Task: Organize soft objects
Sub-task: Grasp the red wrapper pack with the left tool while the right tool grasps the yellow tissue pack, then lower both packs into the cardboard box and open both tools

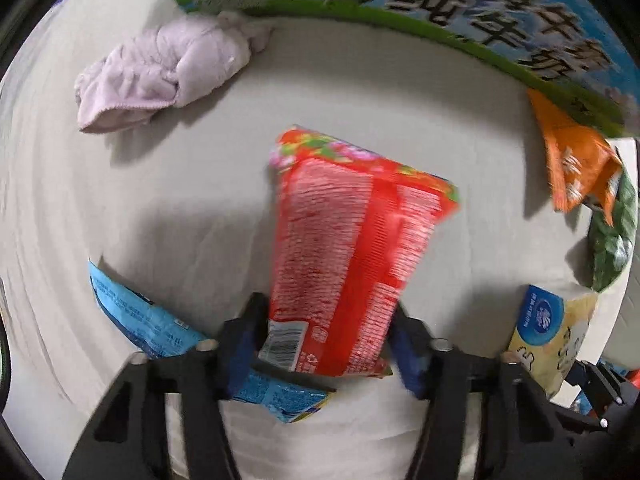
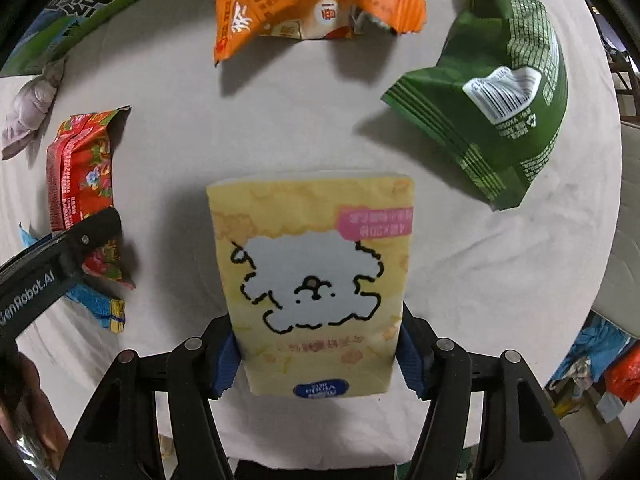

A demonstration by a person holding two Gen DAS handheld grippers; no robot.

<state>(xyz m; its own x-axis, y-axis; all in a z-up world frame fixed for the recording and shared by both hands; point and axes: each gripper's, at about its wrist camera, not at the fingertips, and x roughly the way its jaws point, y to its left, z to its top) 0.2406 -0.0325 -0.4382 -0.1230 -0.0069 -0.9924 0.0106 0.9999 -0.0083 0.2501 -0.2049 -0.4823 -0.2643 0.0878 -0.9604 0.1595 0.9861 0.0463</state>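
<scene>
A pale grey cloth (image 2: 460,264) covers the bench (image 1: 168,200), lying in soft creases and wrinkles. Light falls from above and casts short dark shadows on it. At the far side a large carton (image 1: 472,4) printed in green, blue and white with big dark characters stands against the cloth. Past the bench's right edge, in the right wrist view, a dim room shows, with a blue and orange heap (image 2: 600,364) low down.
</scene>
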